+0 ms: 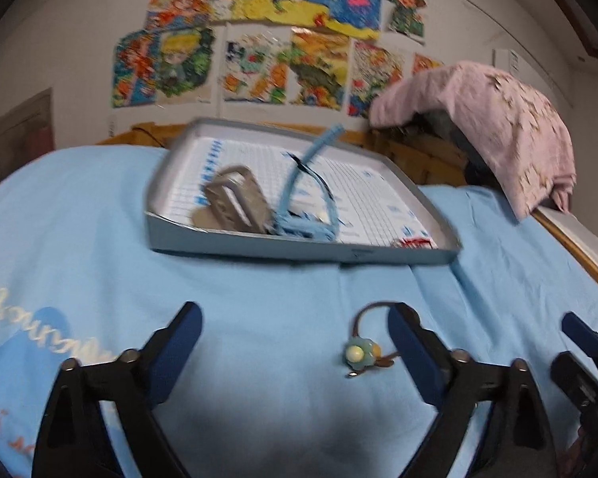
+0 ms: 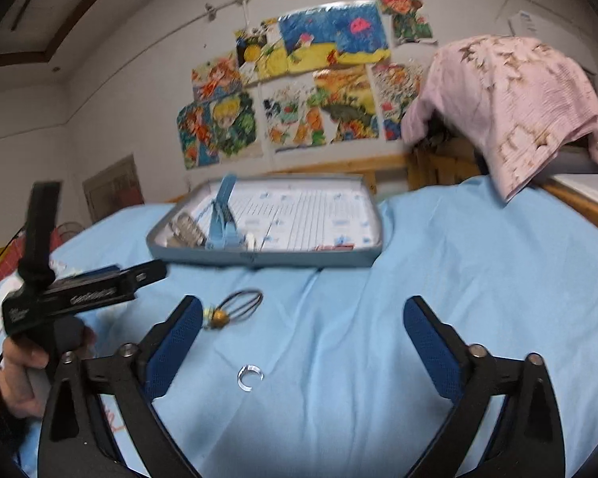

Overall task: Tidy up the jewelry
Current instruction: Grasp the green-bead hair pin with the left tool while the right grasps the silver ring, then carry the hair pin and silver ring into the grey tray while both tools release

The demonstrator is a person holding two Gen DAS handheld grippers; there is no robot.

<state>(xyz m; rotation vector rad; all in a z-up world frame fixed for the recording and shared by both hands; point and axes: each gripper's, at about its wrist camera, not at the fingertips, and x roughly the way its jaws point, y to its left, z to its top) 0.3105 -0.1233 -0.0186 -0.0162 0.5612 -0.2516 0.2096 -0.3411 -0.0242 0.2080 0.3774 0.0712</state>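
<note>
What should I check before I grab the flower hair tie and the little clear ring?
1. Left gripper open: ok, fingers wide apart.
2. Right gripper open: ok, holding nothing.
3. Flower hair tie reachable: ok, loose on the blue sheet, beside the left gripper's right finger.
4. Clear ring reachable: ok, between the right gripper's fingers.
5. Tray has room: ok, its right half looks bare.
6. Picture sharpness: not ok, blurry, so small details cannot be told.
</note>
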